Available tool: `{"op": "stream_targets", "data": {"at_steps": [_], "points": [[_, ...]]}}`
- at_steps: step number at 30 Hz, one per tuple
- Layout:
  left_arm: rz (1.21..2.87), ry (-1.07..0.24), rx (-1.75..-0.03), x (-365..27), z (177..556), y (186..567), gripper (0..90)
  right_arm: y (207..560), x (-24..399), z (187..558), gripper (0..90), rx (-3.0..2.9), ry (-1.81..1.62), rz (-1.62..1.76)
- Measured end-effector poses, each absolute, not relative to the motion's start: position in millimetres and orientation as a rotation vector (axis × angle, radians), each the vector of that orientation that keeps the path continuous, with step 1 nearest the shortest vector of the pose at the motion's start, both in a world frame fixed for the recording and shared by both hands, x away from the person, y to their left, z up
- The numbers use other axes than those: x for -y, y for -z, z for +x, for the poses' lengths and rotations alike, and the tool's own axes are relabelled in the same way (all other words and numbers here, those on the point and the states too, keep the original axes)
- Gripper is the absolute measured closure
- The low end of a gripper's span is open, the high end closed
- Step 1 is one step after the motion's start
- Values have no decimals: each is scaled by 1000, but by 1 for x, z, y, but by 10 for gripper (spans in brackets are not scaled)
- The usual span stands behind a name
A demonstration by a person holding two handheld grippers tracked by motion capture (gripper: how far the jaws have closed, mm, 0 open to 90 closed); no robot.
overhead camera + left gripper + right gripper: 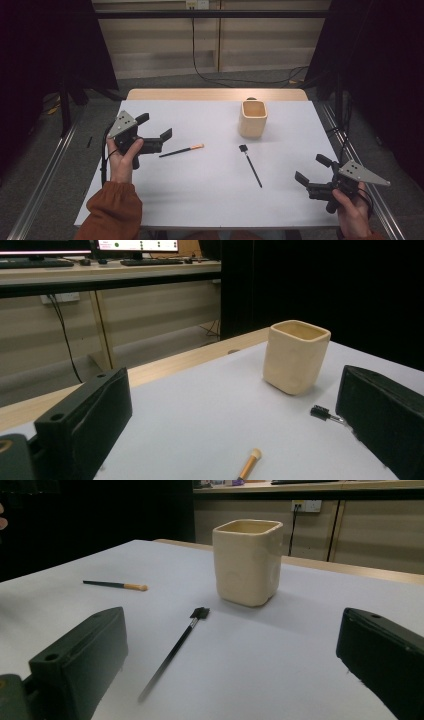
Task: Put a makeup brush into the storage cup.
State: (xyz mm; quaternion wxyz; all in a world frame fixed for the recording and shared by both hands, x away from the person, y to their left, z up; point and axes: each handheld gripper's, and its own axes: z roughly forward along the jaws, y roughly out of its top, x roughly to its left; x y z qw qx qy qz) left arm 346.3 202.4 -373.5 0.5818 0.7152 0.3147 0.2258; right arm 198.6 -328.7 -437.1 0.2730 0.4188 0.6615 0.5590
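Brushes on matte white tabletop, orange-tipped brush [182,150] just ahead of left gripper [156,134] spread jaws, slim black brush [251,165] beyond right gripper [311,170] spread jaws, squarish cream cup [252,119], dim room, grey floor.

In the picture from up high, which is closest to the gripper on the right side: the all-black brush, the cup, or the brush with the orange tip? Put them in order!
Starting from the right gripper:
1. The black brush, lying on the table just to its left.
2. The cream cup, standing farther back, toward the table's far edge.
3. The orange-tipped brush, across the table, beside the left gripper.
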Motion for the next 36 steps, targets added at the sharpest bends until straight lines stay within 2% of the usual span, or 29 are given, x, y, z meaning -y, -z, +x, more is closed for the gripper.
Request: {"op": "stream_targets", "data": {"at_steps": [21, 36], "points": [[1643, -558, -712, -191, 386, 357, 21, 437, 330, 198, 0, -1774, -1503, 1135], [1684, -555, -700, -169, 423, 347, 25, 438, 332, 198, 0, -1771, -1496, 1139]]}}
